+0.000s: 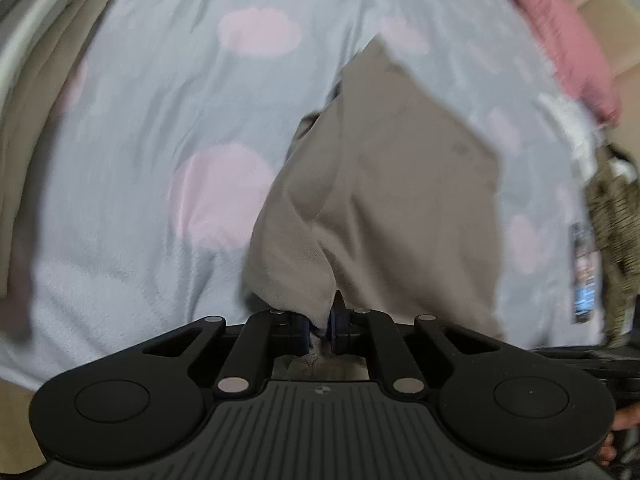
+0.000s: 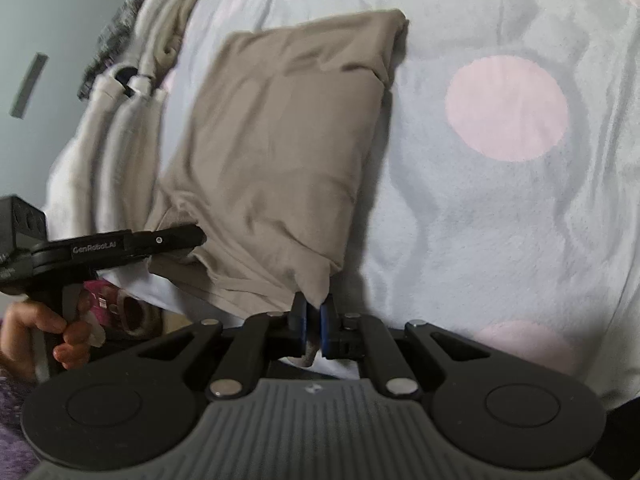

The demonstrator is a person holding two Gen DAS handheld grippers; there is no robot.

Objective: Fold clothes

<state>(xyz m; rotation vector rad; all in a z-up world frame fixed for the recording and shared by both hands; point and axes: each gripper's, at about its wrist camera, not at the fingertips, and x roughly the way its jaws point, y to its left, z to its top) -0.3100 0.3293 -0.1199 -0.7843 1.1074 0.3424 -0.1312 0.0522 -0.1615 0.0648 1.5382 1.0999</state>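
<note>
1. Garment (image 2: 276, 152): taupe, folded to a rough rectangle, lying on a pale blue blanket (image 2: 500, 220) w/ pink dots. It is the landmark for all below.
2. Right gripper (image 2: 314, 328): at the garment's near right corner. Blue pads pressed together w/ a pinch of taupe cloth between them; corner looks lifted slightly off the blanket.
3. Left gripper (image 1: 320, 326): at the garment's near left corner. Fingers together, clamped on a fold of the same cloth; fabric puckers up from the pads. In the right wrist view this gripper reaches in from the left side, tips (image 2: 188, 240) on the garment's edge, so its jaws can't be read there.
4. Hand (image 2: 48, 332): person's fingers round the left gripper's handle, below and left of the garment.
5. Pile (image 2: 120, 128): cream and white clothes just beside the garment's left edge, touching or nearly so; a grey fuzzy item (image 2: 116, 36) beyond that.
6. Pink cloth (image 1: 560, 40): well apart from the garment, at the blanket's far right edge in the left wrist view. That view is motion-blurred.
</note>
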